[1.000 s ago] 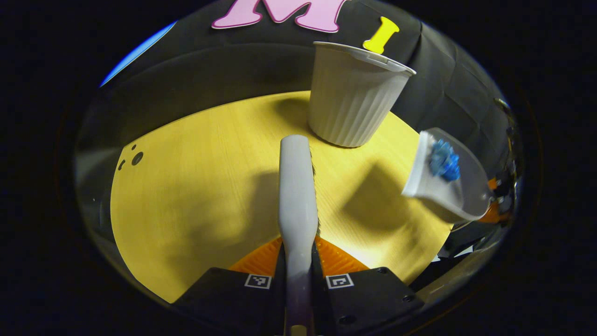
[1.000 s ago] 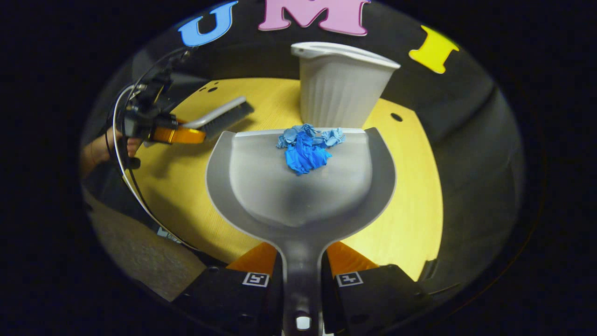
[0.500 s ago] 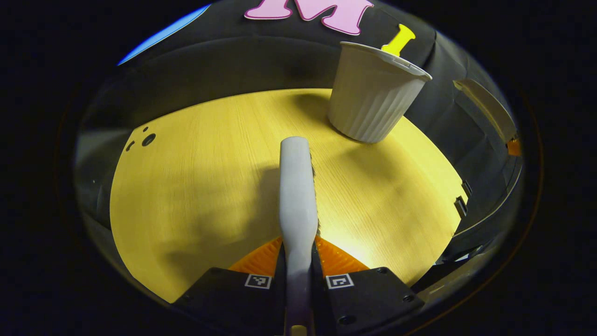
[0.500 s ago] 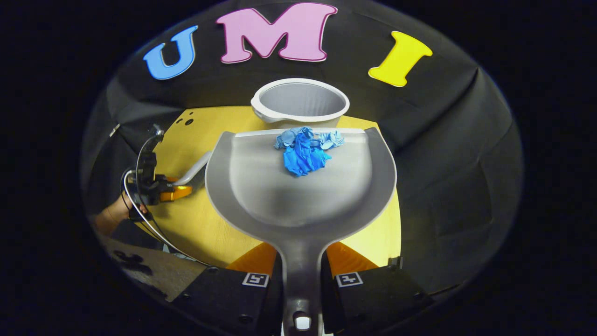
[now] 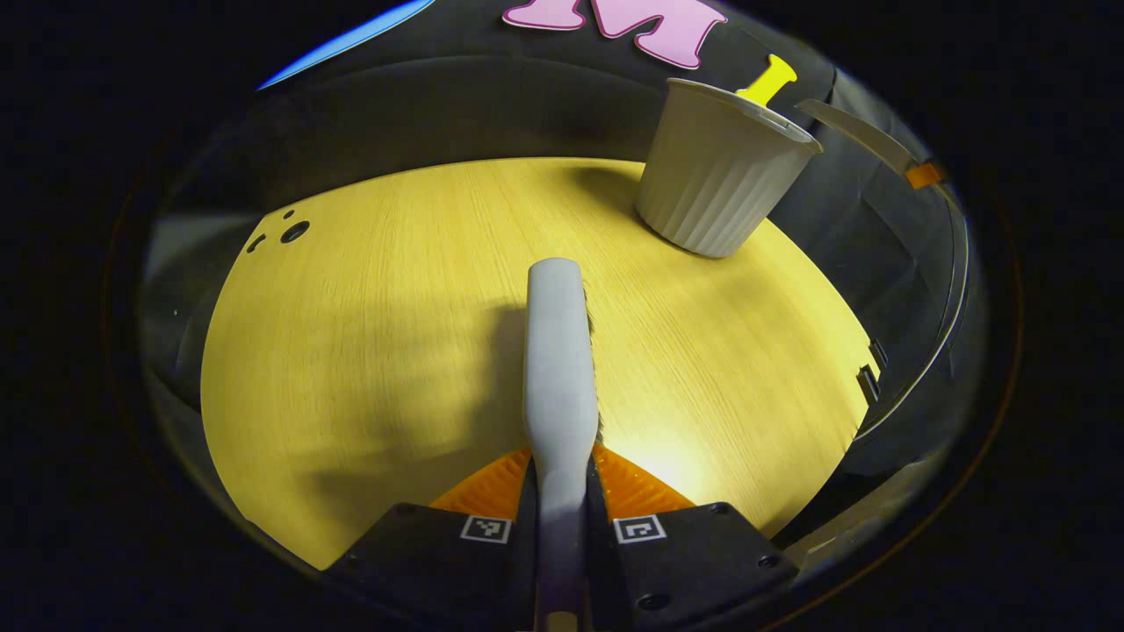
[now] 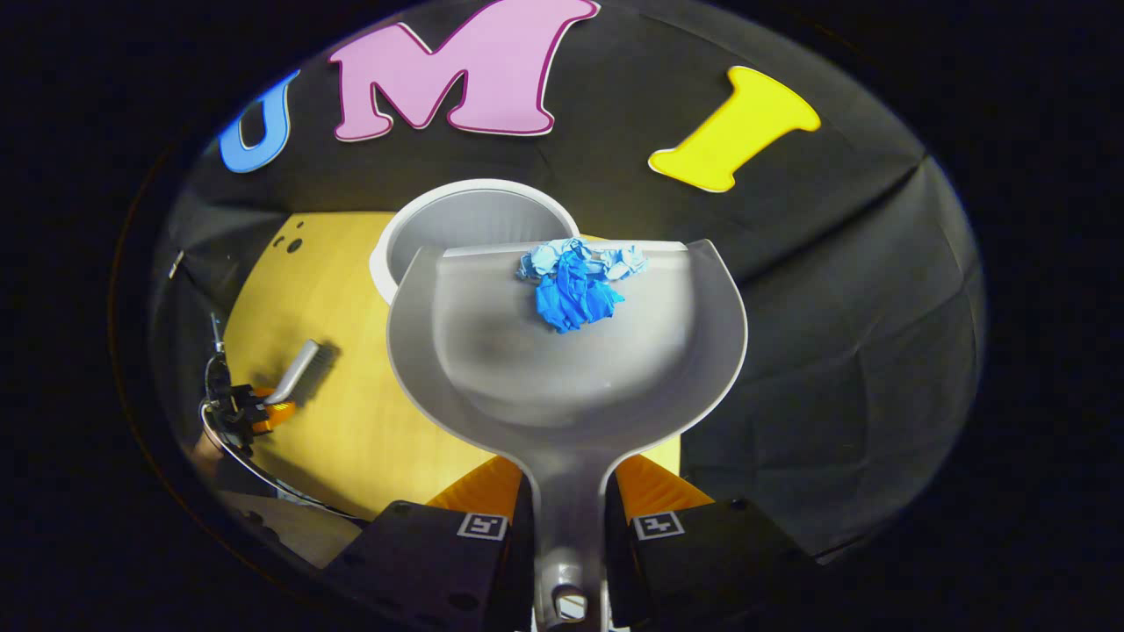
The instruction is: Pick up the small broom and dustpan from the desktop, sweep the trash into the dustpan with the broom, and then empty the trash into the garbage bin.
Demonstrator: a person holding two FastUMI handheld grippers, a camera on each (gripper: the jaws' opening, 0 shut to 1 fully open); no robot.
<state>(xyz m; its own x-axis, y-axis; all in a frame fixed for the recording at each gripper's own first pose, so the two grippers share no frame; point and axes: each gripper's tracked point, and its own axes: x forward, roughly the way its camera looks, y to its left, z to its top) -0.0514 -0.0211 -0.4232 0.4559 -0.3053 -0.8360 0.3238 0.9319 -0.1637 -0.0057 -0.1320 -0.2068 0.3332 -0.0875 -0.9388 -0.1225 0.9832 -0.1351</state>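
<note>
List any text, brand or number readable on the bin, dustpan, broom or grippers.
No readable text on any of these.
Bin, dustpan, broom: plain, no print visible.
Square markers on the left gripper and right gripper: black-and-white code patterns, no letters.

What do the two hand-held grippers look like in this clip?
Each hand-held gripper has a black blocky body carrying two small square black-and-white markers, seen on the left hand-held gripper and the right hand-held gripper. In the right gripper view, the left one appears farther off, with a thin looping cable beneath it.
</note>
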